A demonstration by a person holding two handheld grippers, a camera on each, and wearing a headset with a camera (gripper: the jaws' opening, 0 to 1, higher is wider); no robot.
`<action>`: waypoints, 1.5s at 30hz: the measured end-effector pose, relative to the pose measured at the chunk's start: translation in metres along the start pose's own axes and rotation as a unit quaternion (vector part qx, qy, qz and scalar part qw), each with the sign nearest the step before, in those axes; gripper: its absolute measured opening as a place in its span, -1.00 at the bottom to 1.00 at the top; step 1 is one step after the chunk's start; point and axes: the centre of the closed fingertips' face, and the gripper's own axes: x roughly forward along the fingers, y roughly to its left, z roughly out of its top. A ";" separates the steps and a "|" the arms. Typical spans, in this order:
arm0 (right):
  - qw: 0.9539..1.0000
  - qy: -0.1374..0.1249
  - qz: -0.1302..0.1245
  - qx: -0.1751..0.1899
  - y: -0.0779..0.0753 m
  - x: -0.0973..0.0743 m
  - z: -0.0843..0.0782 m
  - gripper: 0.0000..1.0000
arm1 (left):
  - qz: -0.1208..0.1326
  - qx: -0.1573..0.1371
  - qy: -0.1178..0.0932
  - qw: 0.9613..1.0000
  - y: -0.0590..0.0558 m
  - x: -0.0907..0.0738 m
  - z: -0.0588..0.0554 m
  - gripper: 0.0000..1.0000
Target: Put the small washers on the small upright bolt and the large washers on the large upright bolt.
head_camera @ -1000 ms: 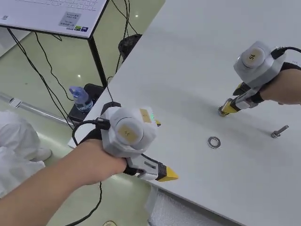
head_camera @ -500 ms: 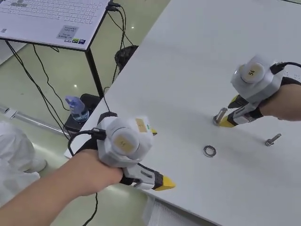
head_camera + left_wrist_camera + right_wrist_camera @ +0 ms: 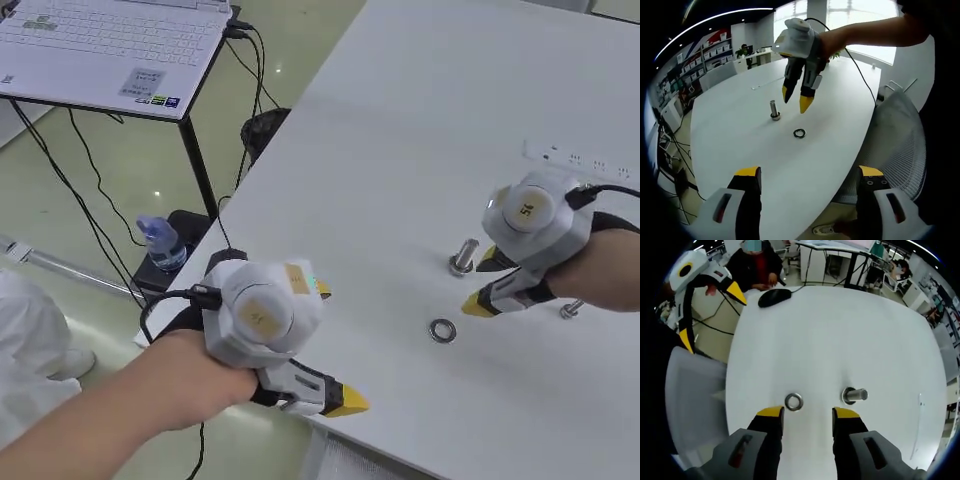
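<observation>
The right gripper hovered low over the white table with its jaws apart and nothing between them. The step in hand looked to be picking up the loose washer. That washer lay flat on the near side of the large bolt, which stood upright just left of the gripper's tips. In the right gripper view the ring sat just beyond one jaw tip and the bolt just beyond the other. The small bolt was further right, close beside the holding hand and partly hidden, so whether it stood straight could not be told. The left gripper waited at the near left edge of the table, jaws wide apart and empty, well away from the work.

A thin ring lying flat on a smooth top probably offered little to grip. The better way seemed to be to shift the right gripper nearer and a little left until the ring was centred between the jaws. The tips could then come down steeply to touch the table on either side and close slowly, so the ring would not skid out. Its hole looked a match for the large bolt. That bolt appeared to stand free, so the carry should come in from above, with the release made low and without brushing the shank
</observation>
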 end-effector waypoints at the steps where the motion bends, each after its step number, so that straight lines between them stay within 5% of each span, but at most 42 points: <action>1: 1.000 0.001 0.000 0.000 0.002 0.001 -0.001 -0.20 | 0.001 0.000 0.001 1.000 0.000 0.000 0.000 0.55; 13: 1.000 0.001 0.006 0.010 0.019 0.025 -0.009 -0.21 | 0.006 -0.001 -0.003 1.000 0.001 -0.002 0.000 0.56; 22: 1.000 -0.008 0.003 0.011 0.013 0.058 -0.017 -0.22 | 0.005 -0.002 -0.002 1.000 0.001 -0.002 -0.002 0.55; 45: 1.000 0.023 -0.001 0.010 0.019 0.071 -0.020 -0.27 | 0.003 -0.004 -0.002 1.000 0.000 -0.004 -0.005 0.51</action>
